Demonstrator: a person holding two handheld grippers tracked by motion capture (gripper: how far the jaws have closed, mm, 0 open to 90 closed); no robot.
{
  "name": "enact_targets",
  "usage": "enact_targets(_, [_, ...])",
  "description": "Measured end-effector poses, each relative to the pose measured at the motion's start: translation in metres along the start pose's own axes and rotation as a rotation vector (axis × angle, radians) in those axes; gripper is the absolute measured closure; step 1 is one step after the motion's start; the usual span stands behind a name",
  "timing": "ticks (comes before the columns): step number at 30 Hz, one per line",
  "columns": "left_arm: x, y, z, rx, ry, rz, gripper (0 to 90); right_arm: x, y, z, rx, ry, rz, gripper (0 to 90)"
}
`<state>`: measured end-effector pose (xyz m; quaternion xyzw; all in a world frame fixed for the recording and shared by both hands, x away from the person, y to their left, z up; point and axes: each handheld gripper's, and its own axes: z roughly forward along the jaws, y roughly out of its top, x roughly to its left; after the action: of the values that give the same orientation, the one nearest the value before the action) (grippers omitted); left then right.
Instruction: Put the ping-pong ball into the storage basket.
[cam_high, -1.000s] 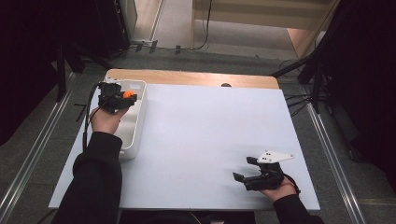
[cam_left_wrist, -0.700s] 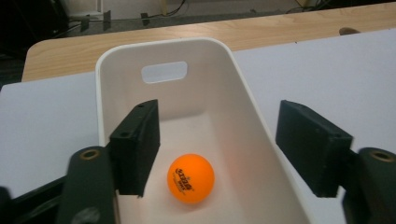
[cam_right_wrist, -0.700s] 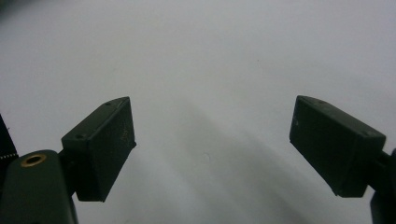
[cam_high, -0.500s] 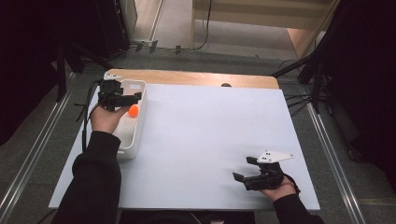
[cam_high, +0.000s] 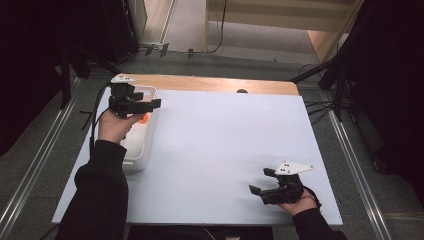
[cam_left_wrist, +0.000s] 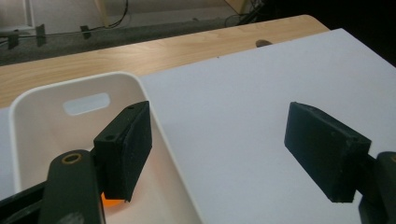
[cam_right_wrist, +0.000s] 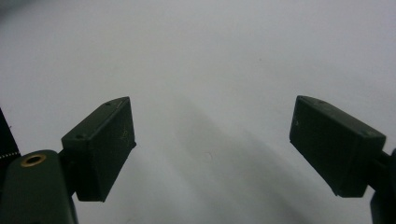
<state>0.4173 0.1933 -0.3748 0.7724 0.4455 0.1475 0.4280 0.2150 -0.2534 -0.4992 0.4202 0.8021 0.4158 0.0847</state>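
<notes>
Orange thing (cam_high: 144, 118) lies inside the white tub (cam_high: 141, 152) at the bench's (cam_high: 225, 145) left edge, just below and behind my left claw (cam_high: 150, 104), which gapes released. My right claw (cam_high: 257, 190), released too, sits well apart near the front right, so the left is nearer.

The orange object (cam_left_wrist: 112, 201) in the white bin (cam_left_wrist: 56, 116) is mostly hidden behind the left tongs (cam_left_wrist: 224, 154) (its shape cannot be determined).
</notes>
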Motion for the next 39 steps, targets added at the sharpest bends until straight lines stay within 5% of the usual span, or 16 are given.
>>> enact_targets(7, [-0.010,0.001,0.005,0.021,-0.070,0.009,23.7,0.000,0.000,-0.001,-0.002,0.001,-0.001,12.7])
enact_targets(20, [-0.028,0.001,0.013,0.043,-0.109,0.053,23.7,0.000,-0.001,-0.001,0.002,-0.001,0.002,12.7])
enact_targets(39, [-0.049,-0.007,0.012,0.030,-0.239,0.069,23.7,-0.001,-0.001,0.000,0.000,0.000,0.004,12.7])
